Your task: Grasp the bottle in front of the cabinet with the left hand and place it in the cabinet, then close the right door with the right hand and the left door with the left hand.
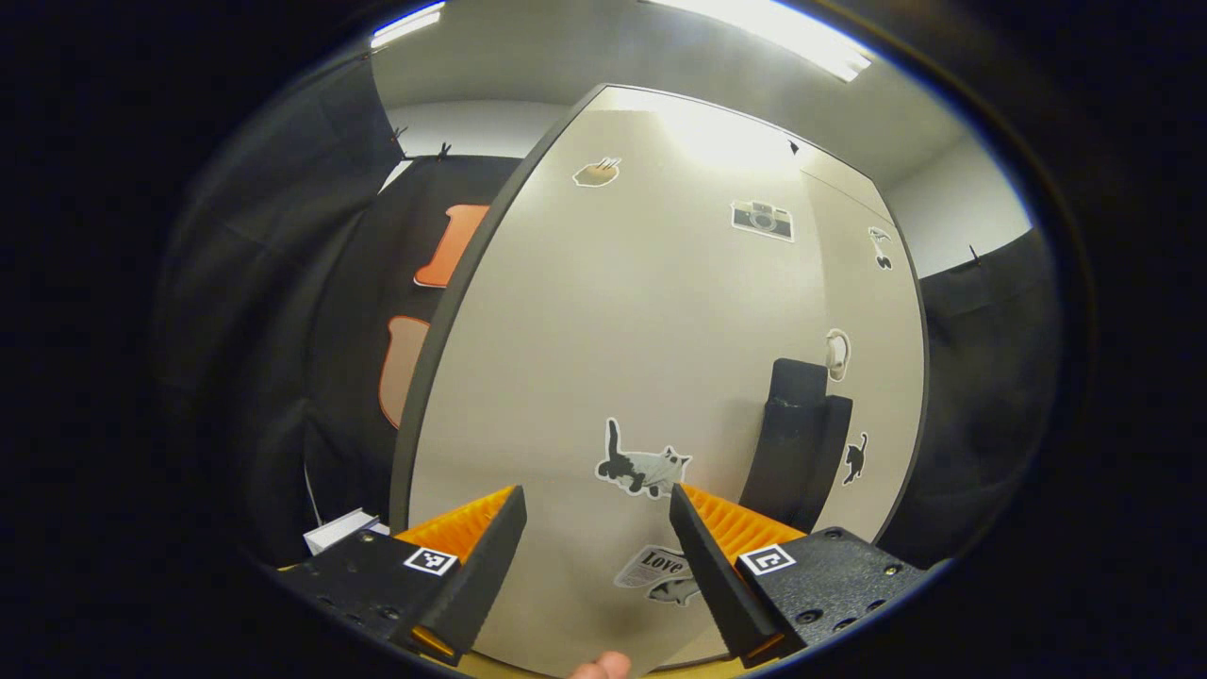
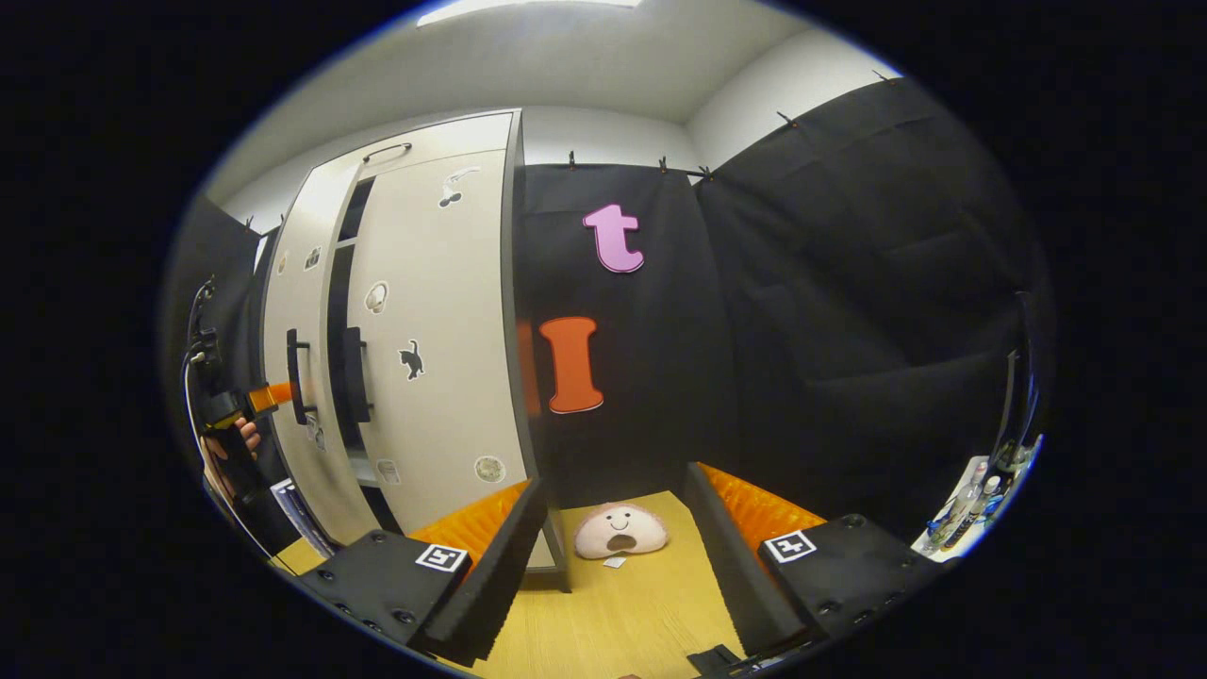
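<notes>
My left gripper (image 1: pixel 596 495) is open and points straight at the cabinet's left door (image 1: pixel 613 330), a pale panel with stickers, very close in front of it. That door's black handle (image 1: pixel 790 424) is just to the right of my fingers. In the right gripper view the left door (image 2: pixel 302 283) stands slightly ajar, with a dark gap (image 2: pixel 341 283) showing shelves between it and the right door (image 2: pixel 434 330), which looks closed. The left gripper (image 2: pixel 269 396) touches the left door's outer face, held by a hand (image 2: pixel 247 438). My right gripper (image 2: pixel 615 481) hangs open with nothing in it, right of the cabinet.
A pink plush toy (image 2: pixel 618 530) lies on the wooden surface (image 2: pixel 622 604) by the cabinet's right corner. Small bottles (image 2: pixel 971 509) stand at the far right edge. A white box (image 1: pixel 335 533) sits left of the cabinet. A fingertip (image 1: pixel 603 668) shows below my left fingers.
</notes>
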Action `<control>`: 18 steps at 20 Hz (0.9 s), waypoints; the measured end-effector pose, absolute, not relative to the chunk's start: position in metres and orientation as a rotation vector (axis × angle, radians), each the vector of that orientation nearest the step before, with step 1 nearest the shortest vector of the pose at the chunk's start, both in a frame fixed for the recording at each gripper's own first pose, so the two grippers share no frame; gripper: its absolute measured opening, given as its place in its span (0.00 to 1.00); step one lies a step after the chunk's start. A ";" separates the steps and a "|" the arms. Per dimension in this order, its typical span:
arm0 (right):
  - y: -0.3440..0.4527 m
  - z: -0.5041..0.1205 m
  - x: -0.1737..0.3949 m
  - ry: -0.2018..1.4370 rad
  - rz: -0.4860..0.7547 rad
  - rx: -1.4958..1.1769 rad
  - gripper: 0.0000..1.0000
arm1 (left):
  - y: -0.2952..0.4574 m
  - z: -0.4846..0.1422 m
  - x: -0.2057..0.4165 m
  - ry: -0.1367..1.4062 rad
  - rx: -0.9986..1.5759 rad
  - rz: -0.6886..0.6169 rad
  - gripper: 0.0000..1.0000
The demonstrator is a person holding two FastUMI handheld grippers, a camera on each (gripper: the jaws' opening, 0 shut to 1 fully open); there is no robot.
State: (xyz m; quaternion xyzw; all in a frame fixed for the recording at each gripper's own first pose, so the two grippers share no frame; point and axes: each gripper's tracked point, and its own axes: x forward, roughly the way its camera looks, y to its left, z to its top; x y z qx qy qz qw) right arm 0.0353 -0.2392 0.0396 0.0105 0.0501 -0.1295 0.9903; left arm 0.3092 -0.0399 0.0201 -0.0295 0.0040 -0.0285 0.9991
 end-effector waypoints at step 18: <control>-0.206 0.047 0.046 0.068 -0.155 0.036 0.98 | -0.047 0.057 0.262 -0.078 -0.029 -0.069 0.94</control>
